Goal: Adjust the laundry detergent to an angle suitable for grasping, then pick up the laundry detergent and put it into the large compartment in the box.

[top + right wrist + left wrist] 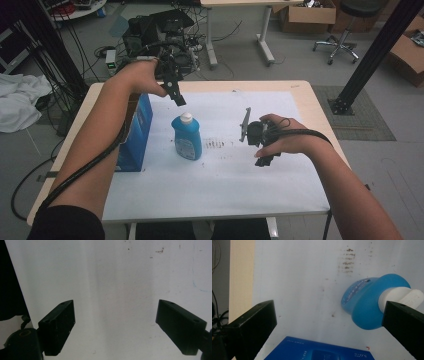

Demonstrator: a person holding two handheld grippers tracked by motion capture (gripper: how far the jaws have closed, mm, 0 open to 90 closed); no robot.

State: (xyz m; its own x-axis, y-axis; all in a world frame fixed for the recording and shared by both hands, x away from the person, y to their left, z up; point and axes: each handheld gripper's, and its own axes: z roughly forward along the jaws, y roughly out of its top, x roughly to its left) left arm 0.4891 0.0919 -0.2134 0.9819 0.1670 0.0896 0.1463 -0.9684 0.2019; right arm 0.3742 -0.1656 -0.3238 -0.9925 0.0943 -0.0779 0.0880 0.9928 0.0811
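A blue bottle (186,137) with a white cap (186,118) stands upright on the white sheet (225,175), left of centre. My left gripper (176,94) hangs above and just behind it, pointing down. In the left gripper view the jaws are open around nothing, with the bottle (372,302) beside the right jaw and its cap (404,298) partly behind that jaw. My right gripper (256,136) is low over the sheet to the bottle's right, about a hand's width away. Its jaws stand open (115,312) over bare sheet (112,277).
A blue box (136,131) stands upright just left of the bottle, under my left forearm; its top (319,351) lies below the left jaws. Dark smudges (215,145) mark the sheet between the bottle and my right gripper. The wooden table edge (305,95) frames the sheet.
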